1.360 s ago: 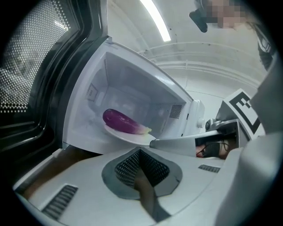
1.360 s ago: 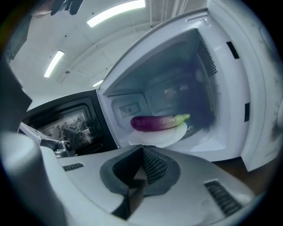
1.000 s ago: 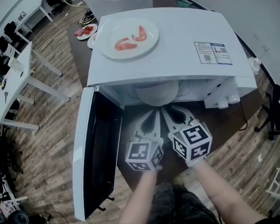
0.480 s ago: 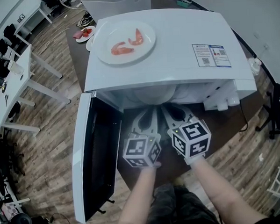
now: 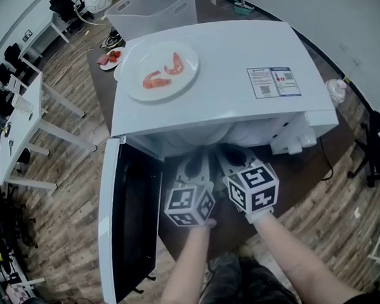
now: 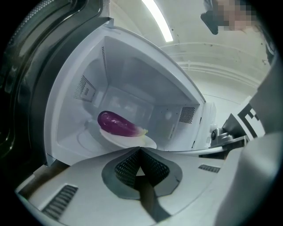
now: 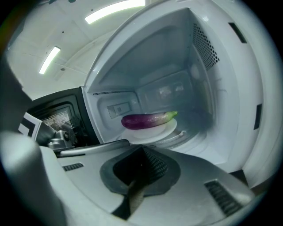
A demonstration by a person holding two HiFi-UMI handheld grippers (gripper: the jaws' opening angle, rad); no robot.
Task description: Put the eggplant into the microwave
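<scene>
The white microwave (image 5: 224,70) stands with its door (image 5: 127,228) swung wide open to the left. Inside, a purple eggplant (image 6: 117,123) (image 7: 148,120) lies on a white plate (image 6: 135,141) (image 7: 152,131) on the cavity floor. Both grippers sit side by side at the mouth of the cavity, short of the plate. My left gripper (image 5: 203,157) (image 6: 140,150) is shut with nothing in it. My right gripper (image 5: 231,153) (image 7: 142,148) is also shut and empty. Neither touches the eggplant. From the head view the cavity's inside is hidden by the microwave's top.
A white plate with two shrimp (image 5: 162,71) rests on the microwave's top. Behind it are a small plate of red food (image 5: 109,57) and a white bin (image 5: 150,7). White desks (image 5: 17,119) stand on the wooden floor at the left.
The left gripper has shifted a little sideways in front of the opening. The right gripper has kept its place. The eggplant and plate have not moved.
</scene>
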